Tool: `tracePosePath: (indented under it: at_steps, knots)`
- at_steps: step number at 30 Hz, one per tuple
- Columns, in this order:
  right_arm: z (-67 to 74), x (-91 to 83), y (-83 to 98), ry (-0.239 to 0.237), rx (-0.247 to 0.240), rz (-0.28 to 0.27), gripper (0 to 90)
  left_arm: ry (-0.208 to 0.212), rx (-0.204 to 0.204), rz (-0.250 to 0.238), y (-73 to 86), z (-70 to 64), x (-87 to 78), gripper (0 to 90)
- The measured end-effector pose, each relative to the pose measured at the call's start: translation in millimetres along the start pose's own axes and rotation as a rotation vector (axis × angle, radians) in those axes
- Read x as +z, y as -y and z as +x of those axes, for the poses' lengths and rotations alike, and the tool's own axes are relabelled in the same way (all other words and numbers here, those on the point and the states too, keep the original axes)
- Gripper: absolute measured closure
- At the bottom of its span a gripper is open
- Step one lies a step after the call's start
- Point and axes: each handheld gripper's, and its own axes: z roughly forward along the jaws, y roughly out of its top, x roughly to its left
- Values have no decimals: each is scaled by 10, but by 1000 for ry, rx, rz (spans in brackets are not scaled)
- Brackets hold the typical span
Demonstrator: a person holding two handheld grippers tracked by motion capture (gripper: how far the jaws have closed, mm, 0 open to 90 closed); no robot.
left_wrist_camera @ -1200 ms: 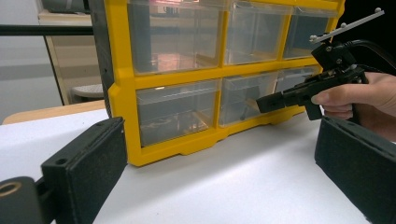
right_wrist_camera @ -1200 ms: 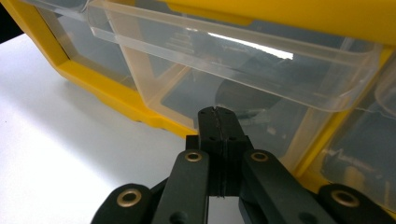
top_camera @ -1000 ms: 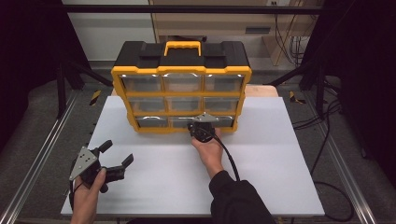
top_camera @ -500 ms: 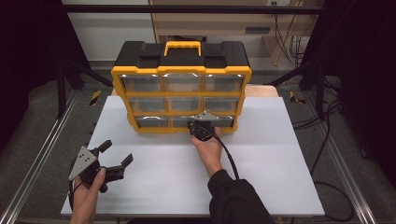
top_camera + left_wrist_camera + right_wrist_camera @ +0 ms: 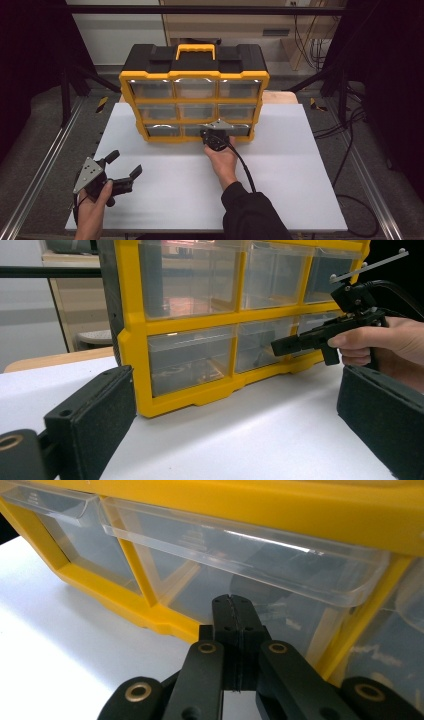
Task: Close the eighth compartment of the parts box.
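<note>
My right tool has its jaws pressed flat together with nothing between them, tips just in front of the clear plastic bottom-middle drawer of the yellow-and-black plastic drawer organiser, right under the drawer's protruding top lip. I can't tell if the tips touch the front. My left tool is spread wide and empty, hovering over the white bench well off to the left. The organiser sits at the far middle of the bench, bottom row at bench level. I'd judge the drawer light, stiff and slick, thin-walled so a bit brittle; best purchase is that lip, hooked from below or pinched. The cabinet looks light enough to slide when pulled, so bracing its frame with the left tool seems wise.
</note>
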Motion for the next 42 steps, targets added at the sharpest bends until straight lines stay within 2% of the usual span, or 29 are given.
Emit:
tracePosePath:
  at_steps: [14, 42]
  knots:
    - [3, -15, -4, 3, -13, -2, 900, -2, 3, 2, 1, -1, 1, 24]
    - [71, -80, -12, -13, -75, 10, 900, -3, -4, -5, 0, 4, 1, 24]
